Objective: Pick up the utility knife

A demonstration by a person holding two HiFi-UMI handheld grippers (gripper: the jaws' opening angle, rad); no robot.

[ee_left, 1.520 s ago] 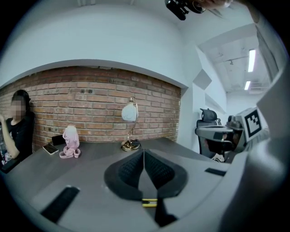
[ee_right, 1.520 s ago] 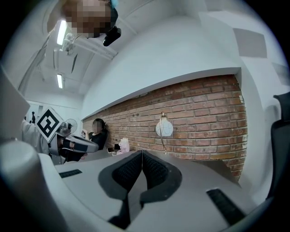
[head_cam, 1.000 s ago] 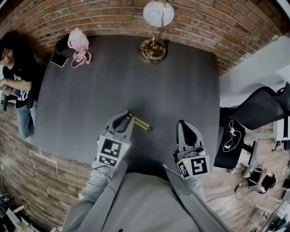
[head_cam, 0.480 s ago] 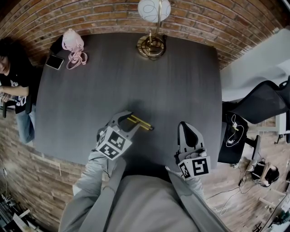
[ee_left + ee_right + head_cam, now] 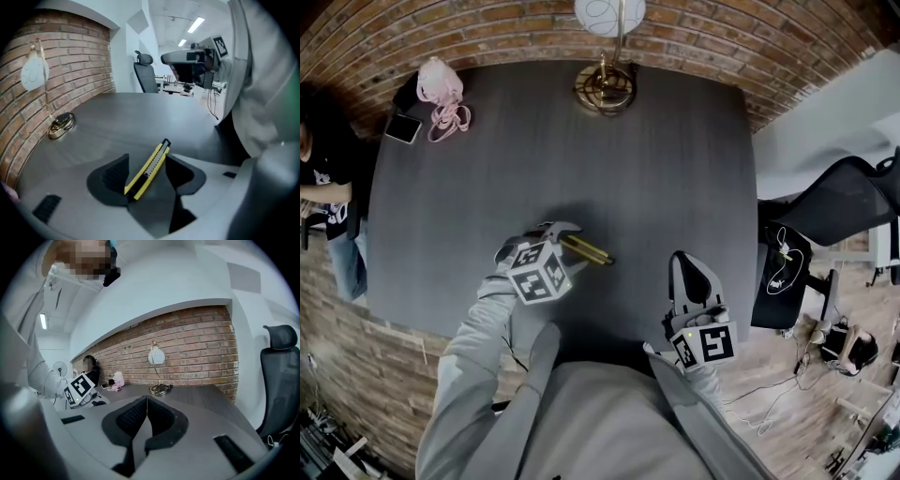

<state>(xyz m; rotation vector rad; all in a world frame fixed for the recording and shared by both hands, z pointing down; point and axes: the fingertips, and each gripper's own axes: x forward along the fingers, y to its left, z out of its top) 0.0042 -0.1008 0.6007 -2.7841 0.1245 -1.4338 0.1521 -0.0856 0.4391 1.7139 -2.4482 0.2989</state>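
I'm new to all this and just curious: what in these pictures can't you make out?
Head view: the utility knife's near end is hidden under the left gripper, whose jaws are opening around it.
Left gripper view: whether the knife's blade is out is too small to tell.
Head view: the lamp's shade is cut off by the top edge.
Head view: the pink item is too small to identify.

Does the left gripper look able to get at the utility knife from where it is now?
Probably yes. The left gripper, jaws opening, straddles the utility knife, which lies on the table with nothing close beside it; the pads do not press on it yet.
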